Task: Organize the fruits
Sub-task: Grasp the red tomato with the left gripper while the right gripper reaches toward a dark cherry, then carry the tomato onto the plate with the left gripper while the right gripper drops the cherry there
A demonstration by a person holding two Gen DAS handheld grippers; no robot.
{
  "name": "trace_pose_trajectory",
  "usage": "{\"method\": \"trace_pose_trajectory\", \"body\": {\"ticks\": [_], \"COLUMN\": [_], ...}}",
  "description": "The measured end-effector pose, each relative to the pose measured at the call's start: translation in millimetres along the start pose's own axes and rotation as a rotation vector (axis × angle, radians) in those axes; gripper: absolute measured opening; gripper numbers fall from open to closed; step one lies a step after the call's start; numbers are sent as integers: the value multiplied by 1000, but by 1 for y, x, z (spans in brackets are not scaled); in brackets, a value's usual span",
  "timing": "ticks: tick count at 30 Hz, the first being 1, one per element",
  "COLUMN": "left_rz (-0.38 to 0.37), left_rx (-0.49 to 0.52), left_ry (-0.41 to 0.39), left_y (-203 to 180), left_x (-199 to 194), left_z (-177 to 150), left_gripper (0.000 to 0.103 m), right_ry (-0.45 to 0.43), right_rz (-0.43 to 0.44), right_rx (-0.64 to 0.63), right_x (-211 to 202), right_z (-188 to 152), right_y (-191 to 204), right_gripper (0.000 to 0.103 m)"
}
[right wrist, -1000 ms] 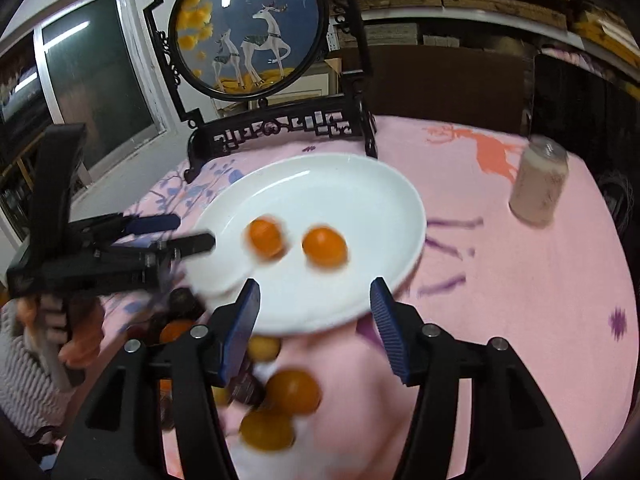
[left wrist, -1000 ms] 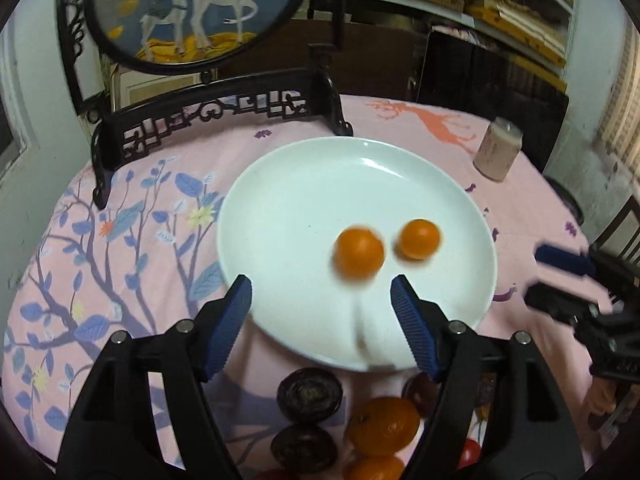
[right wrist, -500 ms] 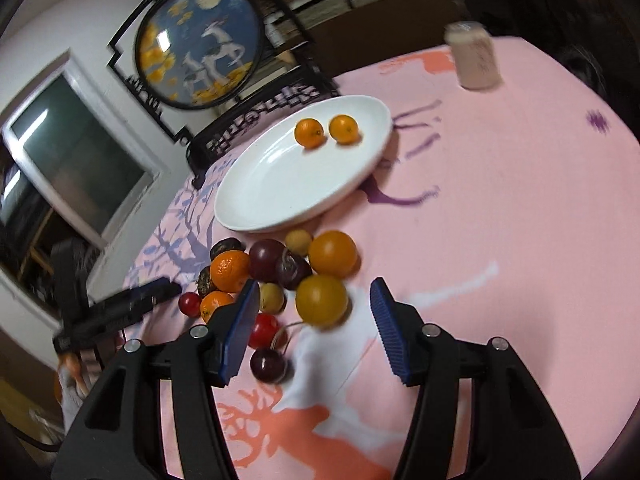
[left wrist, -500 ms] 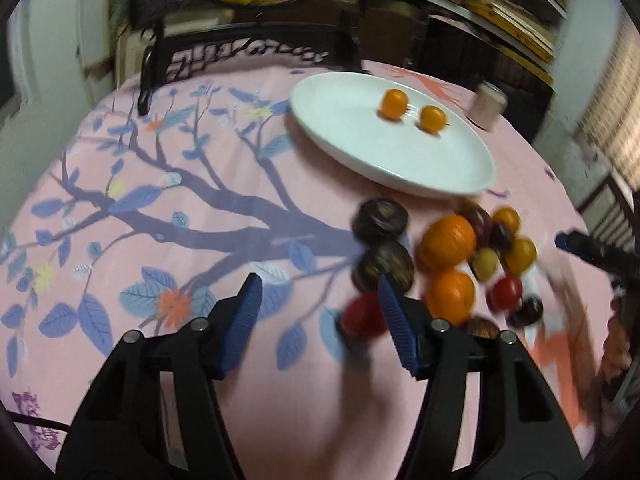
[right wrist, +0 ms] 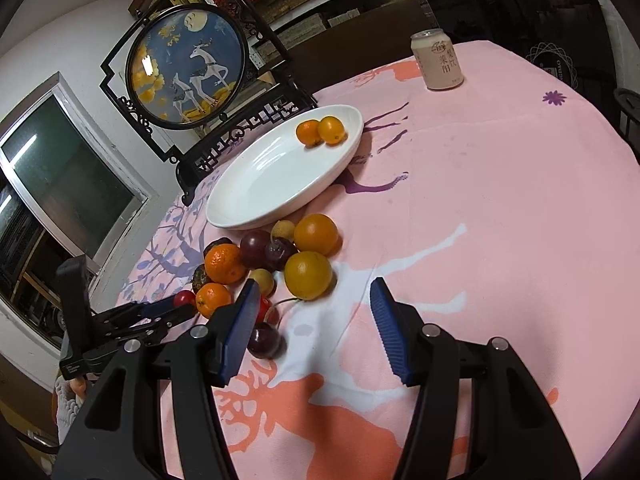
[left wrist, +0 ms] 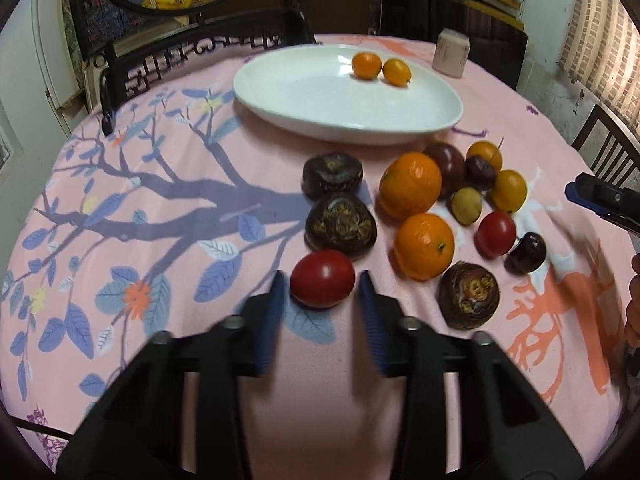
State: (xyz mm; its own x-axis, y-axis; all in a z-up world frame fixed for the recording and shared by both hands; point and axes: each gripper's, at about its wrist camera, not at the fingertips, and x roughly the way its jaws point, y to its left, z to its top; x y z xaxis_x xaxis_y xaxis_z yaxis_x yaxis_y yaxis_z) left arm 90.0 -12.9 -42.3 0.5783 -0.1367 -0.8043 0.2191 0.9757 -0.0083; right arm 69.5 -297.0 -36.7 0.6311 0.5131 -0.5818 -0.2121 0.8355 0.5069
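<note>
A red cherry tomato lies on the pink cloth between the tips of my left gripper. The jaws are closing, and a thin gap still shows on each side. My right gripper stands open just short of a yellow-orange fruit. Behind both lies the pile: mandarins, dark water chestnuts, cherries and another tomato. The white plate holds two small oranges. In the right wrist view the left gripper sits at the pile's left.
A drink can stands beyond the plate. A round deer screen on a black carved stand rises at the table's far edge. A chair back shows at the right. The right gripper's tip enters at the right edge.
Both grippers drew back from over the plate and came down to the fruit pile. The left jaws narrowed around the red tomato. The right jaws kept their width.
</note>
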Motion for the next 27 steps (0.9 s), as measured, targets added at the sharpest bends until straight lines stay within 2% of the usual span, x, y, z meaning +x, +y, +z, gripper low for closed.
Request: {"method": "trace_pose_trajectory", "body": {"ticks": [6, 12, 15, 19, 22, 27], "left_rz": [29, -8, -8, -48, -79, -103], "left_rx": [54, 68, 102, 86, 49, 46], "left_ry": [-11, -12, -51, -78, -64, -56], "left_y": [-10, -8, -4, 13, 22, 21], "left_x": [4, 3, -8, -20, -21, -26], "left_z": [2, 7, 8, 8, 9, 8], "left_gripper": [34, 33, 33, 33, 33, 33], "right_ry": [9, 35, 52, 62, 86, 97], "right_rz": [-28, -42, -34, -49, -80, -126], "right_rx": [-15, -62, -112, -210, -277, -316], "right_x": [2, 8, 11, 16, 27, 41], "right_z": [-1, -7, -13, -25, -36, -41], "right_y": [-2, 7, 18, 44, 63, 76], "right_gripper": [58, 58, 58, 58, 58, 56]}}
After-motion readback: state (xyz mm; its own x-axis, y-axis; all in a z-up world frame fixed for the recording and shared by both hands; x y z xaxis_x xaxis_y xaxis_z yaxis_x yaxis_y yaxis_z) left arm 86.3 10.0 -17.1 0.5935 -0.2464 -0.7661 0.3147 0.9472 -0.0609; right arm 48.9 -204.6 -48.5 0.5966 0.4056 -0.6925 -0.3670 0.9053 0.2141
